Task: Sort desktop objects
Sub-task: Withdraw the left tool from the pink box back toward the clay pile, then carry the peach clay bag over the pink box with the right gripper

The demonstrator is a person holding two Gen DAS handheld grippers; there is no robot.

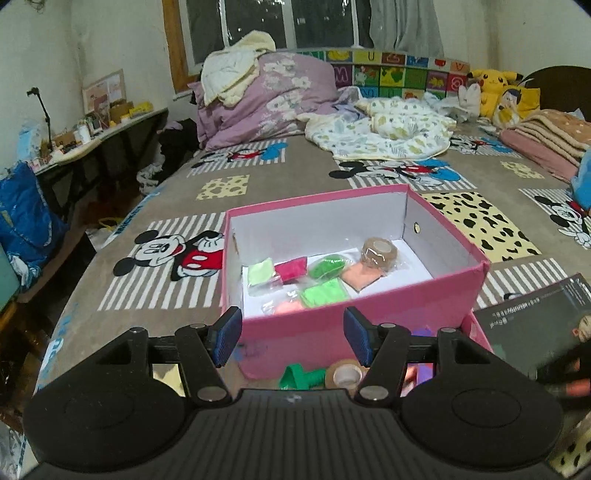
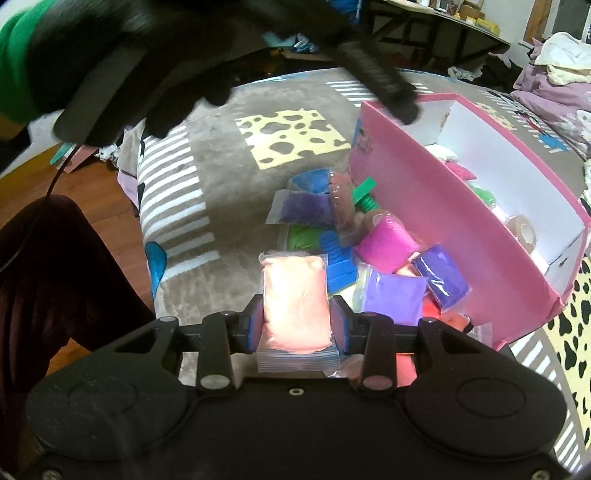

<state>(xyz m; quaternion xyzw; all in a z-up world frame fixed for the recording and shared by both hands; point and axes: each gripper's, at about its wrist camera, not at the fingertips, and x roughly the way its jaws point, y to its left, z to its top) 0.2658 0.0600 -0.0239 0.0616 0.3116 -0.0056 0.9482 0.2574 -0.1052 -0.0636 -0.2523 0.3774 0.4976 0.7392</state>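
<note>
A dark window (image 1: 288,22) and white walls (image 1: 110,44) behind a cluttered bed (image 1: 332,162).

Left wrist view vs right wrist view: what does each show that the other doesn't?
Left wrist only: the open left claw, the window, the yellow plush toy.

Right wrist only: the right claw shut on a peach clay bag, a purple clay bag.

Both: the pink box, the tan tape roll inside.
</note>
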